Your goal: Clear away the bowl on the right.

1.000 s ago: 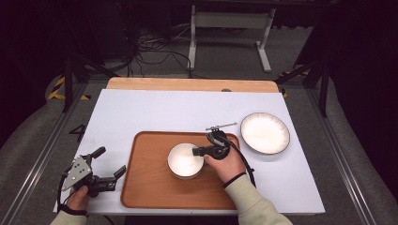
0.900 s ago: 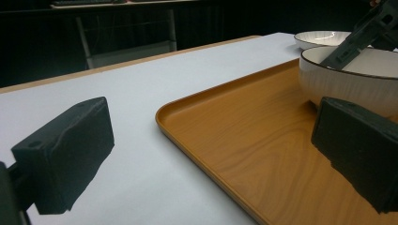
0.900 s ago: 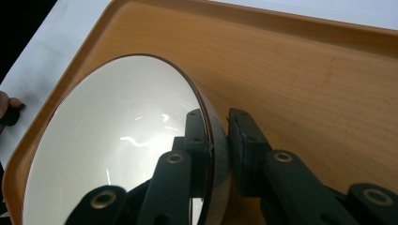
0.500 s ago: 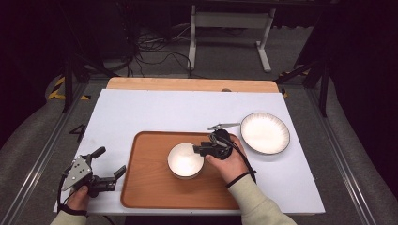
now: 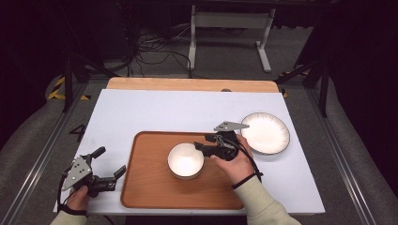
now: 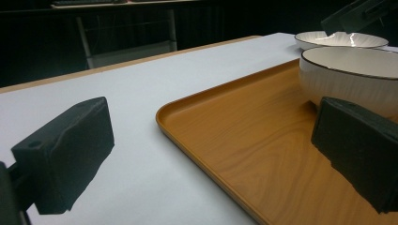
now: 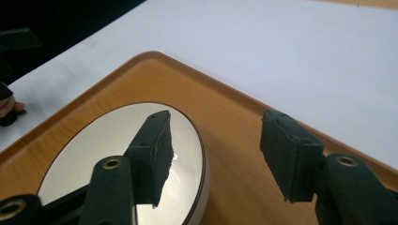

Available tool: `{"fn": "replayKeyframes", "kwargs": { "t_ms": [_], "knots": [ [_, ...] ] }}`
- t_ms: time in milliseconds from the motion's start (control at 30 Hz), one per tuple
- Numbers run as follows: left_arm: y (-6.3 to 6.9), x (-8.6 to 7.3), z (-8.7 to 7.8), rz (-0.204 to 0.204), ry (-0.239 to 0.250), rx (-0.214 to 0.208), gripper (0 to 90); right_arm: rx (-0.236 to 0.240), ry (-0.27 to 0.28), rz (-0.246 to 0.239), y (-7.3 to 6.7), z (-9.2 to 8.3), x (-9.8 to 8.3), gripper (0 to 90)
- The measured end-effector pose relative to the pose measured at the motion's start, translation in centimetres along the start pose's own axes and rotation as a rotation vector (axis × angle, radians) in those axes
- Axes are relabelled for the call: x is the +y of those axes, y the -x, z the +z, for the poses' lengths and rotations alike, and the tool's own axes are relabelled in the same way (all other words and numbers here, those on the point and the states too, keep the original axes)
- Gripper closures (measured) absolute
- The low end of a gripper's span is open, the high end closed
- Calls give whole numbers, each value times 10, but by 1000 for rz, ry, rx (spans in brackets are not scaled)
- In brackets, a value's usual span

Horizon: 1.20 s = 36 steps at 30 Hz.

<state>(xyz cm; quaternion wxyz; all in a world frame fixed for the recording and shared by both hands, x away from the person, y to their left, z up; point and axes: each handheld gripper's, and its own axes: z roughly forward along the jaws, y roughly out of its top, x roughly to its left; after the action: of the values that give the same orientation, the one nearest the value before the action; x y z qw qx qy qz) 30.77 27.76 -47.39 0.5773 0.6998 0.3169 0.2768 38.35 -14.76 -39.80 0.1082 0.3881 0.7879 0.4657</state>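
A white bowl (image 5: 186,160) sits on a wooden tray (image 5: 155,187) in the middle of the table. My right gripper (image 5: 201,148) is at the bowl's right rim and stands open. In the right gripper view its jaws (image 7: 220,150) straddle the rim: one fingertip (image 7: 155,150) hangs over the inside of the bowl (image 7: 94,145), the other over the tray (image 7: 234,108). My left gripper (image 5: 109,161) is open just left of the tray with nothing between its fingers. In the left gripper view, that gripper (image 6: 211,154) looks across the tray (image 6: 225,117) toward the bowl (image 6: 352,75).
A white plate (image 5: 265,132) lies on the white tabletop (image 5: 164,112) right of the tray, also in the left gripper view as the plate (image 6: 338,40). A wooden strip (image 5: 187,84) runs along the table's far edge. Beyond it are a stand and cables on the floor.
My right gripper has drifted slightly to the right at the bowl's rim. The bowl, tray and left gripper have stayed where they were.
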Motion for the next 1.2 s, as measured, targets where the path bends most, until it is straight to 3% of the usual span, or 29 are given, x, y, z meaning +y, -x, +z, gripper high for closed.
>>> {"fn": "replayKeyframes", "kwargs": {
  "t_ms": [67,200,400,667,833,1200],
  "knots": [
    [0,0,0,0,1,1,3,2,12,-11,-1,-1,0,442],
    [0,0,0,-3,0,0,3,19,98,-82,-2,-11,-1,437],
    [0,0,0,-1,0,1,3,28,163,-141,-5,-19,-1,413],
    [0,0,0,1,-1,0,3,44,209,-202,-6,-28,-3,372],
    [0,0,0,0,-1,1,3,51,289,-260,-4,-33,-8,316],
    [0,0,0,1,-2,1,3,68,355,-281,6,-48,-14,251]
  ]
}}
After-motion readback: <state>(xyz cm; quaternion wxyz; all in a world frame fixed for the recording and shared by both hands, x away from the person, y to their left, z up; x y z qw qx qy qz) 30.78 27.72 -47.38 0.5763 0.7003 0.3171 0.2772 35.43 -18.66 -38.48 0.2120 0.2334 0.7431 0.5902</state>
